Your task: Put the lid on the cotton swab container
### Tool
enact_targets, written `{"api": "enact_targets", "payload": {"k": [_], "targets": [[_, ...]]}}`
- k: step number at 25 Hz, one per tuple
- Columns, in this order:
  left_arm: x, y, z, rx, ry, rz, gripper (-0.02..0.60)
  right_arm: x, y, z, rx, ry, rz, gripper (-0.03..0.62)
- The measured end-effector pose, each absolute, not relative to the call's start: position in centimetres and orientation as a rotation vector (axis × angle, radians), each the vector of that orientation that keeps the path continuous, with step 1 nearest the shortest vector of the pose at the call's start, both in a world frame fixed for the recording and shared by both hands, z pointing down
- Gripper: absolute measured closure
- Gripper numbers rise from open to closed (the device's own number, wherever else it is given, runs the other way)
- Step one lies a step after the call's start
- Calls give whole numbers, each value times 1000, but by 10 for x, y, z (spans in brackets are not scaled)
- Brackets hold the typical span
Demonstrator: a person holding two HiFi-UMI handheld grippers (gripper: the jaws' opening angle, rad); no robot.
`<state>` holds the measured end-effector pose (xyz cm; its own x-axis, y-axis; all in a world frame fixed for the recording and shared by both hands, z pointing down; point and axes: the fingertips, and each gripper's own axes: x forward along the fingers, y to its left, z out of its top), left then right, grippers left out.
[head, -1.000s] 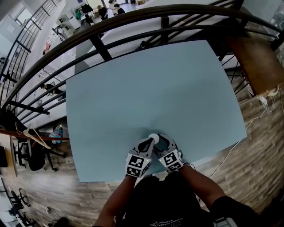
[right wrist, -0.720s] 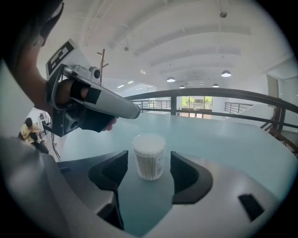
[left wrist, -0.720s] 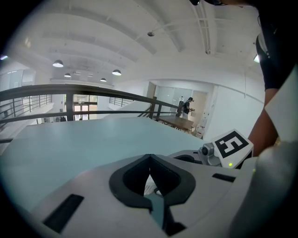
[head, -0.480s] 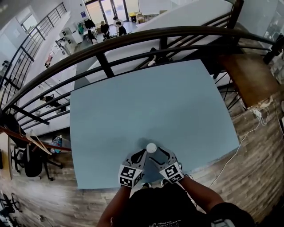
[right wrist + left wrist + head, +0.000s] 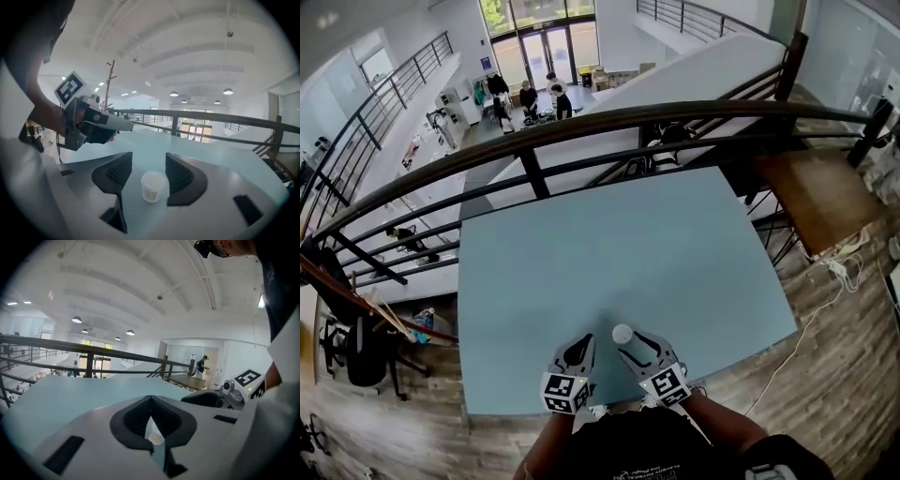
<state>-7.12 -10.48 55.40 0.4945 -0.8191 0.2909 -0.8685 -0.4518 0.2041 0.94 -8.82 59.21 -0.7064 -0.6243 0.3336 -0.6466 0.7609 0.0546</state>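
Observation:
The cotton swab container [image 5: 622, 333] is a small clear round tub with a white top, standing upright on the light blue table [image 5: 619, 244] near its front edge. In the right gripper view the cotton swab container [image 5: 153, 185] stands between the jaws of my right gripper [image 5: 149, 159] with a gap on each side. Those jaws are closing. I cannot make out a separate lid. My left gripper [image 5: 580, 347] is a little to the left of the tub and apart from it. Its jaws meet in the left gripper view [image 5: 151, 401], with a thin white sliver in the slit.
A dark metal railing [image 5: 581, 131] curves along the table's far side, with a lower floor and people beyond it. Wooden floor and a white cable [image 5: 806, 328] lie to the right. A brown wooden table [image 5: 811, 197] stands at the far right.
Both grippers were tight around the tub a second ago. The left one has drawn back to the left. The head camera has tilted up, so the tub sits lower in view.

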Motion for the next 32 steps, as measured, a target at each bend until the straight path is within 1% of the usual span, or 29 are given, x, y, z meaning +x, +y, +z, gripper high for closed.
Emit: {"api": "enact_targets", "payload": {"k": [4,6,9,13,18,32], "targets": [[-79,-108,547,2421,-1457,181,572,7,-99,563,1044,-2651,61,411],[-83,-108,541,2426,-1482,157,572,7,-102,552,1072,-2672,62,457],[-86,-108,532,2430,-1501,123,572,5,-106,541,1090,-2699,64,509],[-90,-113,515,2446,-1520,96,571,0,-115,522,1109,-2729,39,546],[-93,-109,506,2450,-1534,80,572,-4,-116,507,1117,-2741,27,576],[-94,-102,503,2448,-1544,86,572,10,-117,493,1179,-2721,-37,577]]}}
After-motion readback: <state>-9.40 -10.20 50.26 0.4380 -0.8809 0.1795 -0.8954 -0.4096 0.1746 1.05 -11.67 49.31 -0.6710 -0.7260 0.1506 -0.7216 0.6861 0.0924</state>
